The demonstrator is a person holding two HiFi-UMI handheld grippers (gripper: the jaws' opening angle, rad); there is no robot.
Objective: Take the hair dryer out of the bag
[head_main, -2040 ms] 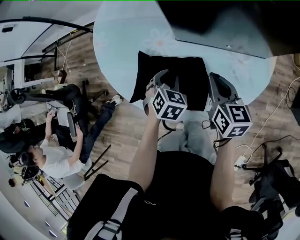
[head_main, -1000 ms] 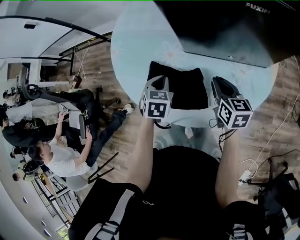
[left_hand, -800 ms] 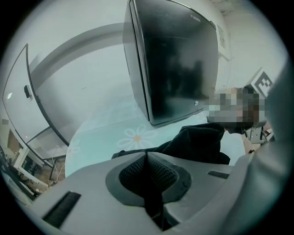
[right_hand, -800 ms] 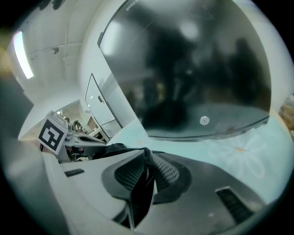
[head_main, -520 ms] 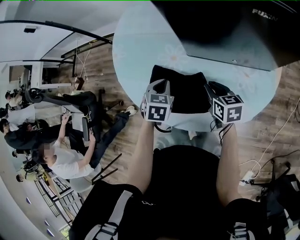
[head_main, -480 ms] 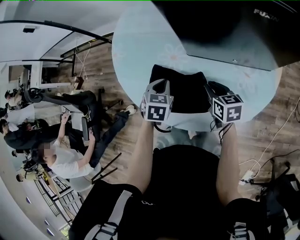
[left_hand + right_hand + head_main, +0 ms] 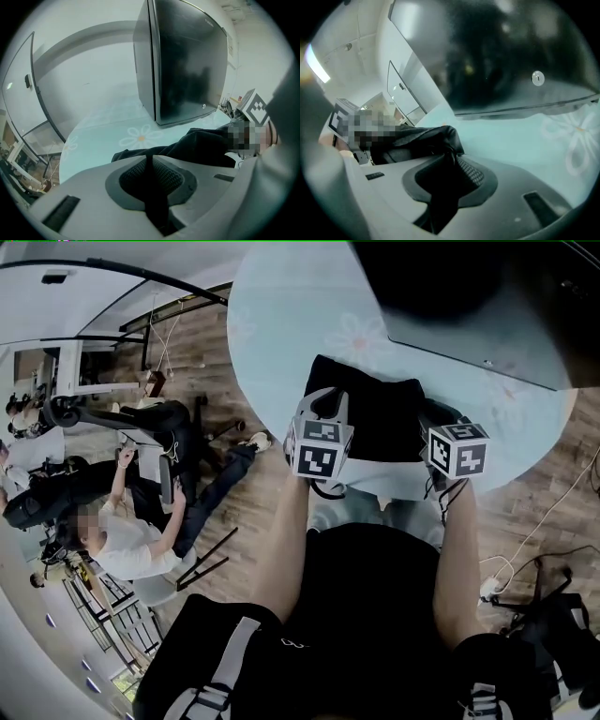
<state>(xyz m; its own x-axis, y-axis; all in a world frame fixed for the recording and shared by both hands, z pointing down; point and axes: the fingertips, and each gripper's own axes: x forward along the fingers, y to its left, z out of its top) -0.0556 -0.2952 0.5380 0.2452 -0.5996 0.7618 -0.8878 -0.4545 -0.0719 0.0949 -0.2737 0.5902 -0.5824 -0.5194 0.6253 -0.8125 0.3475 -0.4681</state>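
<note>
Nearest, both forearms reach up from the lap to the near rim of the counter [image 7: 281, 324].

Right tongs [image 7: 451, 164]: closed on a bunched fold of the black bag [image 7: 375, 418], with cloth filling the slot between the pads.

Left tongs [image 7: 149, 161]: only a narrow slit apart, having just been opening. The bag's near edge lies right at their tips. The slit is dark, so I cannot tell whether cloth sits in it.

The bag lies slack at the counter's near edge, between the two tongs. Hair dryer: in no view, presumably inside the bag.

Beyond the bag, a daisy print [image 7: 140, 138] on pale blue, then a large black glossy box [image 7: 187, 61] at the far side.

Step in hand, as I judge it, is getting the bag's mouth open.
- Keep the right pinch on cloth alone, not on whatever is inside.
- Set the left tongs onto the opposite lip and close firmly before pulling.
- Draw the lips apart low over the counter; lifting may drag the bag off the near rim.
- The cloth is limp, so take a deep bite.

Against a second ago:
- Right tongs now sit lower and tighter to the bag's right corner, where they stood just beside it.
- That corner looks more bunched.
- Left tongs hold about the same spot.
</note>
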